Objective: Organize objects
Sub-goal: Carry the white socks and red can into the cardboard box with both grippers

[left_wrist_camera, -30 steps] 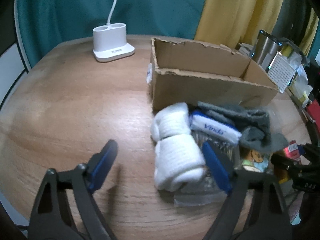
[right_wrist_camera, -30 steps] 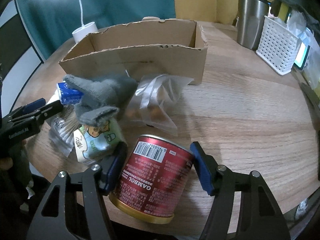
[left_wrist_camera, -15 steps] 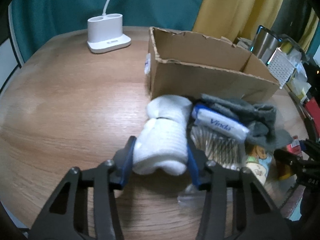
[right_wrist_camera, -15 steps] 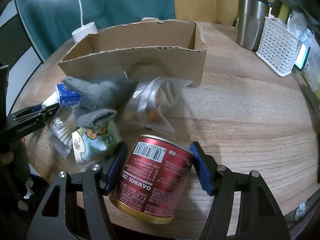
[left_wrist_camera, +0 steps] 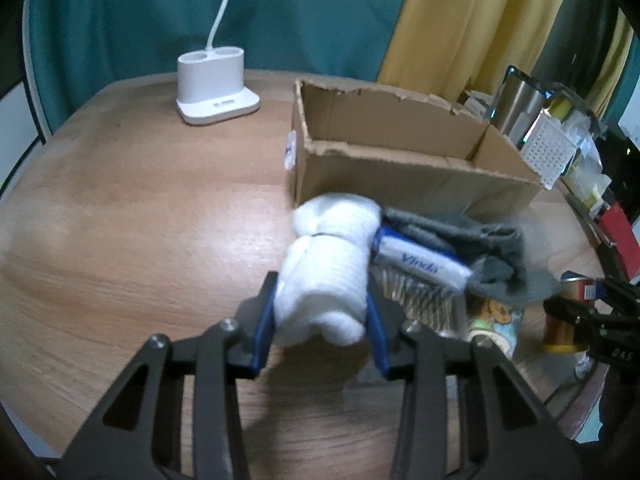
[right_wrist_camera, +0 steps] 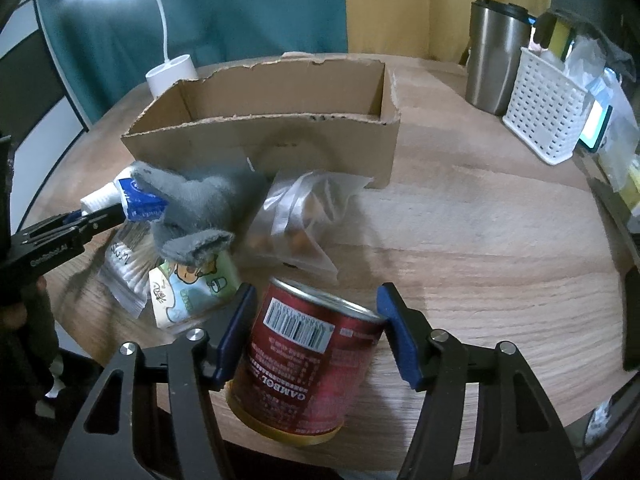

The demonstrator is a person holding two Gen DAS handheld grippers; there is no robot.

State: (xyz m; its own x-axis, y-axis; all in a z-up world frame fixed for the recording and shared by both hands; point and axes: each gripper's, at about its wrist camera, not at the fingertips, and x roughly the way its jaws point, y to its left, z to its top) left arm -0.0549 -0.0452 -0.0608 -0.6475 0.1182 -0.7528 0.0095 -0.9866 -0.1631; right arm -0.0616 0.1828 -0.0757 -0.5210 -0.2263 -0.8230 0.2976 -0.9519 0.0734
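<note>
Two grabs are on: left gripper squeezes the white sock roll; right gripper has just been closing its fingers around the red can. Next, lift both into the box.

Blue "Vinda" lettering runs along the white tissue pack, just right of the left fingers. "GAMBOL", inverted, and a barcode mark the red can between the right fingers. Other print is too small to read.
</note>
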